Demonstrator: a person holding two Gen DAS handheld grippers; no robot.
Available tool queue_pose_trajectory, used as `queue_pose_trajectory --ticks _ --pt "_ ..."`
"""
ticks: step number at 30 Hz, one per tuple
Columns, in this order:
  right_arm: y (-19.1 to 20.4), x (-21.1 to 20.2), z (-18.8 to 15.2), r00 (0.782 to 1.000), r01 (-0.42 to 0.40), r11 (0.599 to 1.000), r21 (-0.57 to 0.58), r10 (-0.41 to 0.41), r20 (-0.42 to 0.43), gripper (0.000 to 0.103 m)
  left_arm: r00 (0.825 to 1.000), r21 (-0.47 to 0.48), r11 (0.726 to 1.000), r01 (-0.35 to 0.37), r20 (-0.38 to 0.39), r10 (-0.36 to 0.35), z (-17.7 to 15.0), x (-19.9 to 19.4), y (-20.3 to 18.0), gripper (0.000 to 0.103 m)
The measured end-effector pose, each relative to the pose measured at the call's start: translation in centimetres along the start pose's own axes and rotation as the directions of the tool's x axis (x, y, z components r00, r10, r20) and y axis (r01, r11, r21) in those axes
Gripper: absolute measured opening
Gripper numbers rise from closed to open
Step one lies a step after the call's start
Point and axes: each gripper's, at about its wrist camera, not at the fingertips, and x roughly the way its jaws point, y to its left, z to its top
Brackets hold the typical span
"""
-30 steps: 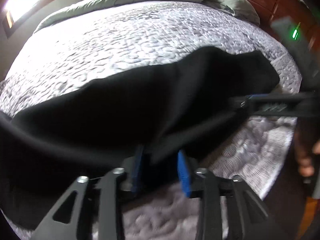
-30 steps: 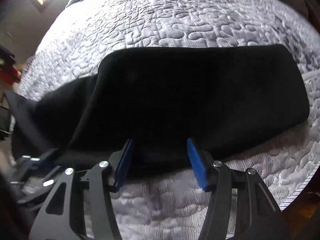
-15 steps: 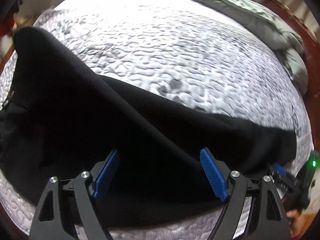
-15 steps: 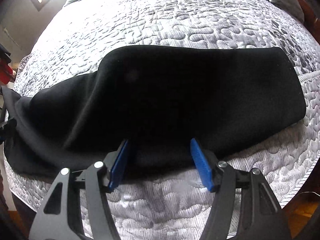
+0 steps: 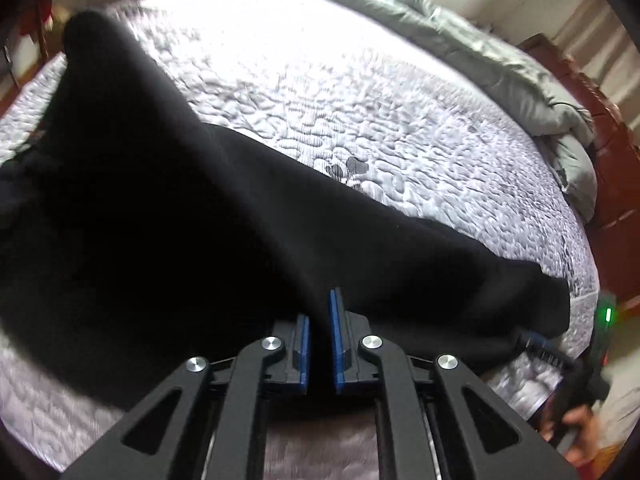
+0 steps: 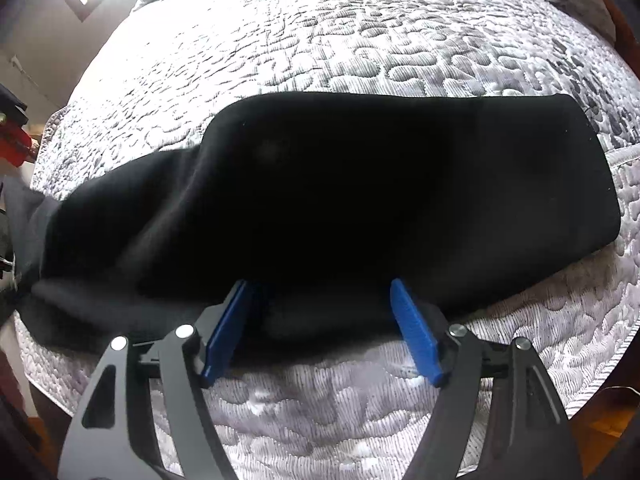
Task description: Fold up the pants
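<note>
Black pants [image 5: 160,220] lie lengthwise across the near part of the quilted bed, with the left end raised in a fold. My left gripper [image 5: 320,320] is shut on a ridge of the black fabric at the near edge. In the right wrist view the pants [image 6: 360,200] spread flat towards the right. My right gripper [image 6: 318,292] has its jaws opening, blue pads wide apart astride the near hem and not pressing on it. The same gripper [image 5: 536,344] shows at the pants' right end in the left wrist view, with a person's hand behind it.
The grey-white quilt [image 6: 320,40] covers the bed beyond the pants. A rumpled grey duvet [image 5: 500,68] lies along the far side. Dark wooden furniture [image 5: 616,184] stands at the right, and a red object [image 6: 14,144] at the left beside the bed.
My left gripper let go, swung along the pants with its jaws wide, then shut on a fold of fabric. My right gripper stayed put and its pads spread wider.
</note>
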Motion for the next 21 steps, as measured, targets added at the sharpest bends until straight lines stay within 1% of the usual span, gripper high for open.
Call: queue_pose_trajectory --ticks 3,5,6,7,8,9,10,12,13,14,16,17,18,19,21 --pt "0.2 -0.4 0.5 1.000 0.014 1.000 0.002 -0.014 -0.014 0.071 0.999 0.005 1.000 -0.012 0.036 0.012 -2.8 -0.4 0.1 0.009" --pt "0.8 -1.2 0.5 1.000 0.030 1.000 -0.002 -0.030 -0.004 0.069 0.998 -0.003 1.000 -0.027 0.055 0.027 -4.6 -0.1 0.2 0.009" --pt "1.5 -1.7 0.4 1.000 0.020 1.000 -0.013 -0.020 0.005 0.068 0.998 0.000 1.000 -0.031 0.057 0.031 -5.0 0.2 0.2 0.009" --pt "2.3 -2.2 0.4 1.000 -0.004 1.000 -0.029 0.005 0.015 0.067 0.998 0.000 0.999 -0.032 0.059 0.032 -5.2 0.5 0.1 0.009" --pt "4.1 -2.9 0.2 0.998 -0.049 0.997 -0.065 0.050 0.024 0.067 0.998 0.002 0.999 -0.036 0.061 0.035 -5.3 0.7 -0.1 0.009" --pt "5.3 -3.2 0.0 0.997 -0.075 0.993 -0.093 0.077 0.021 0.067 0.997 0.008 0.999 -0.042 0.058 0.042 -5.3 0.9 -0.2 0.008" --pt "7.5 -3.4 -0.4 0.992 -0.124 0.981 -0.147 0.126 0.006 0.067 0.998 0.011 0.999 -0.046 0.053 0.045 -5.3 1.2 -0.4 0.008" --pt "10.4 -3.1 -1.0 0.982 -0.189 0.962 -0.196 0.187 -0.028 0.066 0.998 0.006 0.999 -0.037 0.050 0.037 -5.1 1.1 -0.3 0.009" --pt "11.9 -2.5 -1.3 0.974 -0.225 0.950 -0.214 0.217 -0.061 0.066 0.999 0.006 1.000 -0.030 0.044 0.030 -5.1 0.9 -0.3 0.010" --pt "12.9 -1.8 -1.6 0.971 -0.239 0.943 -0.230 0.224 -0.086 0.066 0.999 0.007 1.000 -0.023 0.036 0.023 -5.0 0.8 -0.2 0.011" --pt "14.5 0.0 -2.2 0.975 -0.211 0.943 -0.256 0.183 -0.128 0.067 1.000 0.001 1.000 -0.007 0.011 0.007 -4.6 0.2 0.4 0.022" --pt "15.1 1.1 -2.4 0.980 -0.175 0.945 -0.276 0.142 -0.137 0.067 1.000 -0.005 1.000 -0.006 0.001 0.006 -4.5 -0.1 0.9 0.027" --pt "15.4 1.5 -2.6 0.985 -0.152 0.943 -0.295 0.120 -0.125 0.069 1.000 -0.013 1.000 -0.013 -0.005 0.013 -4.4 -0.6 1.5 0.038" --pt "15.7 1.6 -2.7 0.988 -0.141 0.942 -0.306 0.112 -0.110 0.070 1.000 -0.022 0.999 -0.026 -0.001 0.026 -4.2 -1.4 2.4 0.045" --pt "15.8 1.6 -2.6 0.989 -0.134 0.942 -0.306 0.106 -0.106 0.070 0.999 -0.035 0.998 -0.047 0.010 0.047 -3.5 -2.6 4.5 0.051"
